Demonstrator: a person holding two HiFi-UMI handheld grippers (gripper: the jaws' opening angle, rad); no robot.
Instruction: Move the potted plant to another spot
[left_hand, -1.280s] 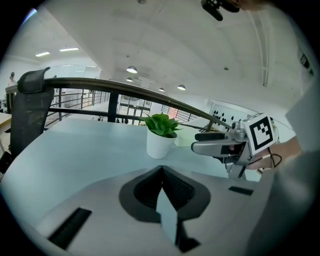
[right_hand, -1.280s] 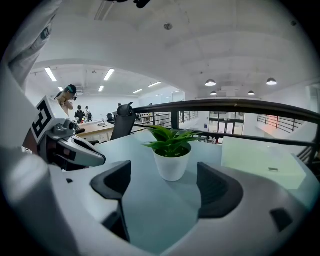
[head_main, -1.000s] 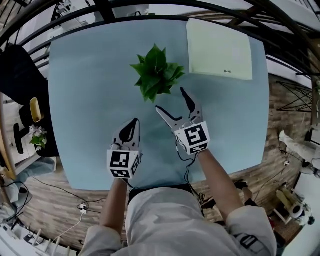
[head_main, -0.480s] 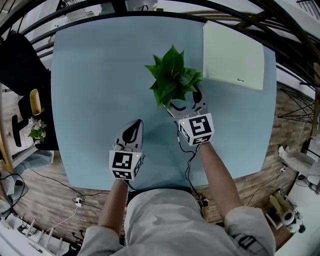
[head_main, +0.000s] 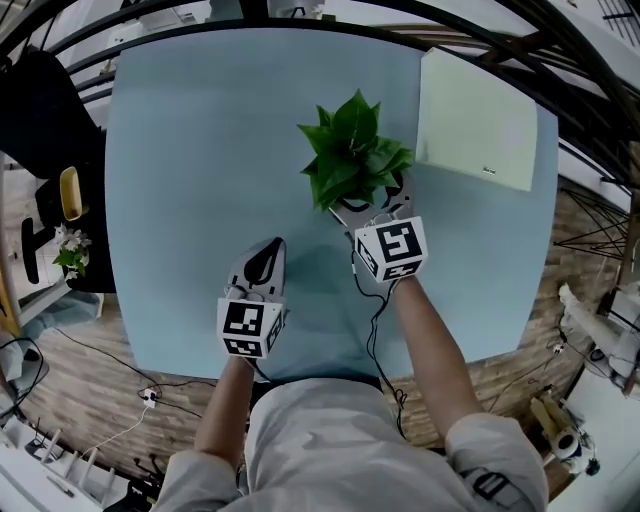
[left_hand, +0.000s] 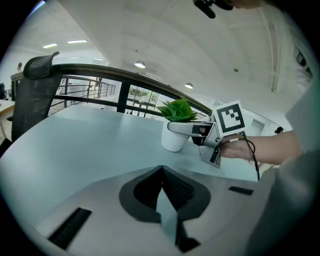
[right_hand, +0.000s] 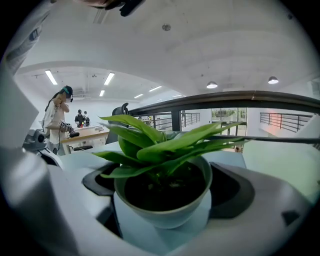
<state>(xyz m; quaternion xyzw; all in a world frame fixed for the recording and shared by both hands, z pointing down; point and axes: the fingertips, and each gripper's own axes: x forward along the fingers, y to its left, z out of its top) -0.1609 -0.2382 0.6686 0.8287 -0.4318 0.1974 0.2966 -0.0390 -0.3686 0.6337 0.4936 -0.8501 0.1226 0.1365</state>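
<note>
— Where the right gripper (head_main: 372, 205) reaches in from the near edge of the table (head_main: 180, 150), what do its jaws have?
— The potted plant (head_main: 352, 160). In the right gripper view the white pot sits squarely between the two jaws, one dark pad against each side of its wall, so they are pinching it. The pot's base looks to be on the table.
— And where does the plant stand?
— Upright, right of the table's middle and somewhat nearer the far edge. A pale green sheet (head_main: 478, 118) lies at the far right corner, just beside the leaves.
— What about the left gripper (head_main: 268, 248)?
— It is near the near edge, left of the right one and well apart from the pot. Its jaws are pressed together at the tips, with nothing between them.
— Does its camera see the plant?
— Yes, with a right jaw lying across the front of the pot.
</note>
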